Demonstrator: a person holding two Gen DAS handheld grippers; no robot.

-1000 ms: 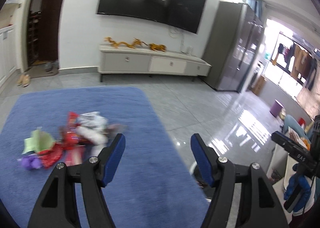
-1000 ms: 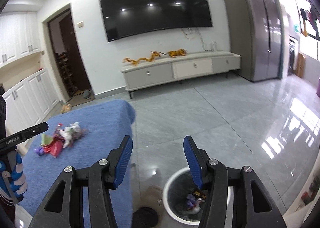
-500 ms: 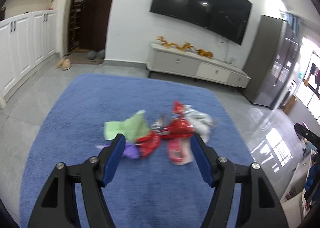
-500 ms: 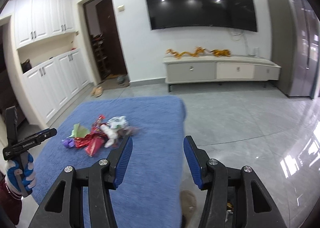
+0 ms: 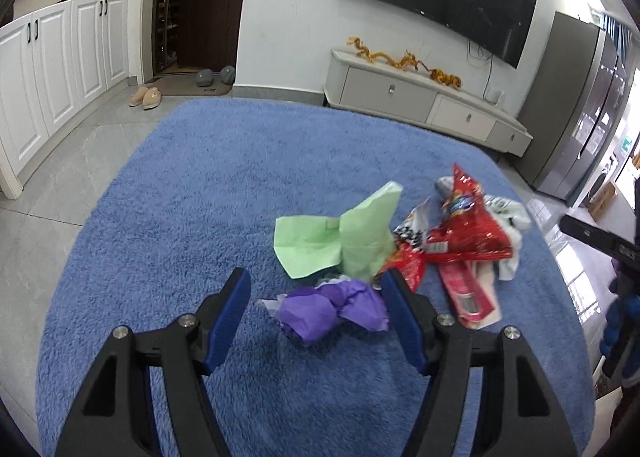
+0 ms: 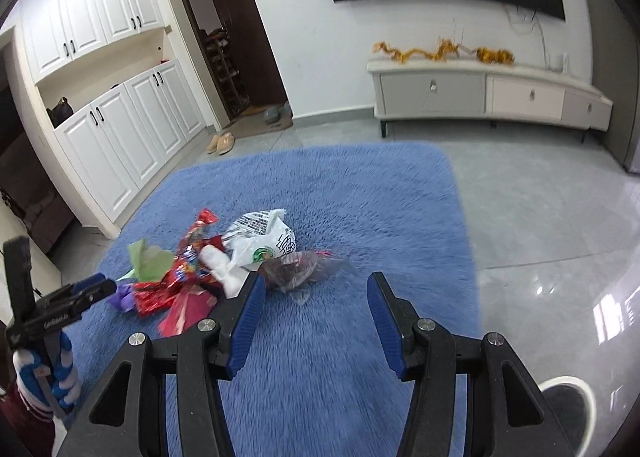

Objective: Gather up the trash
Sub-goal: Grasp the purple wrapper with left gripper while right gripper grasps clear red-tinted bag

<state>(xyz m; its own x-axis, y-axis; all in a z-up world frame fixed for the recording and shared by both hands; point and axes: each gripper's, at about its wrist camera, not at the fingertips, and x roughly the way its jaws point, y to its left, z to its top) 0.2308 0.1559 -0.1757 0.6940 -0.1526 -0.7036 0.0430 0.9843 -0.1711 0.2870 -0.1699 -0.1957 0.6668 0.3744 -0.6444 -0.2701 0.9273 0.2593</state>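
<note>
The blue rug (image 5: 208, 193) gives you open room all round, with the bin (image 6: 568, 405) off its right edge. Near the rug's middle, the trash pile (image 5: 400, 253) is light, crinkly and slippery. Your left gripper (image 5: 318, 307) stands wide and empty over the soft purple paper wad (image 5: 332, 311); pinch its bunched middle. Your right gripper (image 6: 316, 311), also open and empty, is just short of the clear plastic bag (image 6: 300, 269).
</note>
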